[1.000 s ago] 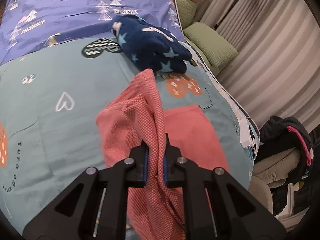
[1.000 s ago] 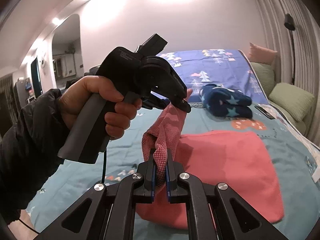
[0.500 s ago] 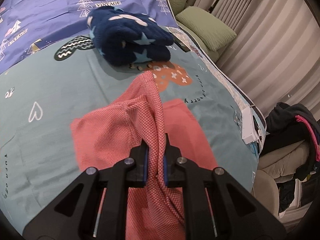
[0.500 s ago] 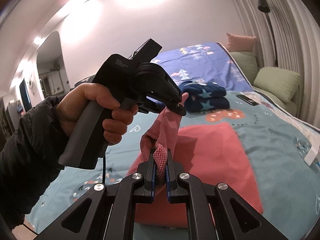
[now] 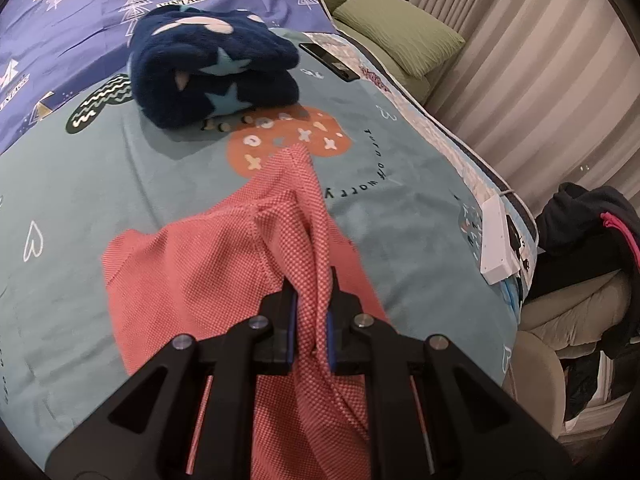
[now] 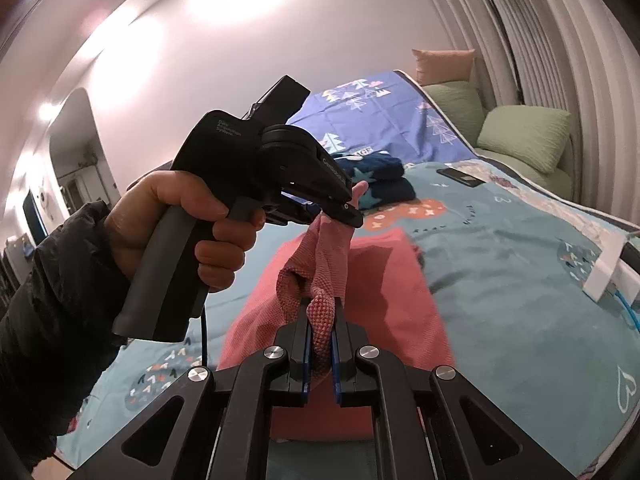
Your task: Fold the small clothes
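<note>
Left tongs (image 5: pixel 311 312) clamped on red cloth (image 5: pixel 208 264), teal bedspread (image 5: pixel 400 208), folded navy star blanket (image 5: pixel 212 76) beyond

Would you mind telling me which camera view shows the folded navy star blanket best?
The left wrist view: the navy star blanket lies whole and unobstructed on the bed. In the right wrist view it is small, distant and partly hidden behind the left gripper.

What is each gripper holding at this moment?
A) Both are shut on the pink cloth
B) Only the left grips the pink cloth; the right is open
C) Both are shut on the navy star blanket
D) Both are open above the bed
A: the left gripper pinches a bunched edge of the pink cloth, and the right gripper clamps another bunch of it, lifted off the bed.
</note>
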